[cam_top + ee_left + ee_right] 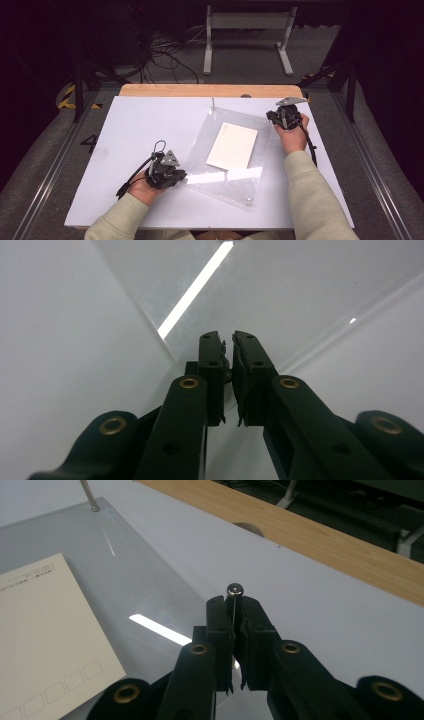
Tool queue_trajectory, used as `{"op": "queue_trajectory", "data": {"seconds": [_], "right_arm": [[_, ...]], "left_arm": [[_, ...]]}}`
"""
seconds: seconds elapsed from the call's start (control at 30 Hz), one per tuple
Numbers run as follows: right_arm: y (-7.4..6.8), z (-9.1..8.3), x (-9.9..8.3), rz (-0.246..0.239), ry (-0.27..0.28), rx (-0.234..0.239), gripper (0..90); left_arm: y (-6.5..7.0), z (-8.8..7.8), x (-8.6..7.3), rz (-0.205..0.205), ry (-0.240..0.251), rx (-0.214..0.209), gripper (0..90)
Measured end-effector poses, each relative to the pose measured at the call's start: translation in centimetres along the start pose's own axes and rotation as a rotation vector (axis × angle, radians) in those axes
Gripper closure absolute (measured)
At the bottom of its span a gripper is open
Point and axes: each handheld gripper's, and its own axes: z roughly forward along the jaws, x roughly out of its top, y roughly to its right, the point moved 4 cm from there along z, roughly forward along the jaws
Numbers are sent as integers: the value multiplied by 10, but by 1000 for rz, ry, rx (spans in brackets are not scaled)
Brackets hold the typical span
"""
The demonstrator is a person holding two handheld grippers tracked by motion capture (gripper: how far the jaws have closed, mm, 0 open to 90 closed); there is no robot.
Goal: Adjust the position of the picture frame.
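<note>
Sleeved forearms come in from the near edge of the high view, 1 hand-held gripper in each hand. Left hand-held gripper point(176, 176) sits near-left on the white table point(135, 130), jaws pinched together on the near-left corner of the clear plastic sleeve point(235, 182); in the left gripper view its pads point(227, 365) are almost touching, with the thin sheet edge running up to them and a bright glare stripe across the plastic beyond. Right hand-held gripper point(272, 116) is at the far-right side of the sleeve, raised a little off the table, jaws closed on a small metal pin point(234, 590) whose round head pokes out just above the pads in the right gripper view. A 2nd metal pin point(213, 103) stands upright at the far-left corner of the sleeve, touching it. Sleeve lies flat, centre-right of the table, turned at a slant, its near-right corner carrying a small stud point(248, 201). Cream card point(232, 145) lies inside or under the sleeve, can't tell which, roughly in its middle, tilted the same way; faint printed boxes along 1 edge show in the right gripper view. Wooden strip point(210, 90) runs along the far edge of the table. Beyond it: grey floor, cables, a white stand point(247, 30).
</note>
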Motion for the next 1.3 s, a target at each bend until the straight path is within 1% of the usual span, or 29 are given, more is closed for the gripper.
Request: {"op": "queue_trajectory", "data": {"seconds": [0.07, 0.1, 0.13, 0.2, 0.23, 0.3, 0.33, 0.37, 0.4, 0.43, 0.5, 0.53, 0.57, 0.6, 0.63, 0.67, 0.7, 0.77, 0.83, 0.9, 0.93, 0.97, 1.0, 1.07, 1.13, 1.2, 1.23, 1.27, 1.3], "right_arm": [[3, 7, -6, 39, -31, 16, 828], [4, 9, -9, 54, -37, 22, 815], [4, 9, -10, 84, -17, 35, 798], [4, 5, -10, 112, 1, 47, 757], [4, 5, -10, 112, 1, 47, 757], [1, -6, -8, 114, 5, 42, 709], [-3, -18, -9, 87, 39, 28, 691], [-6, -26, -11, 86, 52, 41, 681], [-8, -33, -14, 95, 62, 55, 669], [-10, -39, -18, 98, 67, 63, 659], [-12, -49, -26, 101, 59, 82, 631], [-12, -49, -26, 101, 59, 82, 631], [-15, -56, -33, 117, 48, 103, 613], [-18, -63, -38, 134, 45, 140, 602], [-22, -69, -44, 167, 31, 209, 595], [-25, -74, -49, 185, 27, 257, 596], [-29, -81, -55, 186, 15, 283, 602], [-34, -88, -64, 166, 5, 280, 607], [-37, -92, -74, 153, -19, 260, 613], [-37, -94, -80, 121, -74, 217, 611], [-37, -95, -81, 117, -77, 206, 615], [-36, -96, -82, 125, -84, 198, 623], [-34, -96, -83, 120, -89, 188, 633], [-32, -95, -86, 122, -108, 167, 660], [-31, -93, -90, 127, -141, 156, 702], [-32, -91, -93, 121, -168, 148, 735], [-33, -89, -94, 110, -178, 147, 752], [-34, -87, -95, 103, -195, 143, 780], [-35, -85, -95, 99, -204, 151, 797]], "left_arm": [[0, 0, 0, 0, 4, -2, 829], [0, 0, 0, 0, 4, -2, 829], [1, 0, 0, 3, 2, -2, 829], [1, 0, 0, 6, 4, 1, 830], [1, 0, 0, 6, 4, 1, 830], [2, 1, 0, 14, 5, 6, 830], [4, 1, 0, 29, 3, 9, 829], [4, 1, 0, 29, 3, 9, 829], [9, 1, 1, 39, 3, -9, 828], [11, 1, 1, 49, 0, -17, 828], [19, 2, 2, 63, -2, -37, 828], [19, 2, 2, 63, -2, -37, 827], [24, 2, 2, 78, -10, -49, 827], [29, 3, 2, 91, -8, -65, 821], [34, 3, 3, 114, -19, -66, 809], [41, 4, 3, 145, -23, -63, 807], [45, 4, 4, 158, -28, -66, 804], [56, 5, 5, 193, -33, -91, 804], [64, 7, 7, 209, -31, -113, 804], [72, 9, 9, 225, -25, -139, 804], [78, 11, 10, 231, -20, -161, 804], [82, 12, 11, 234, -19, -172, 805], [85, 13, 12, 235, -12, -179, 806], [92, 15, 13, 260, -2, -193, 805], [94, 16, 13, 276, 4, -208, 771], [92, 15, 13, 252, 3, -246, 707], [88, 14, 14, 238, 9, -254, 653], [85, 11, 15, 212, 23, -266, 616], [81, 7, 16, 191, 45, -271, 599]]}}
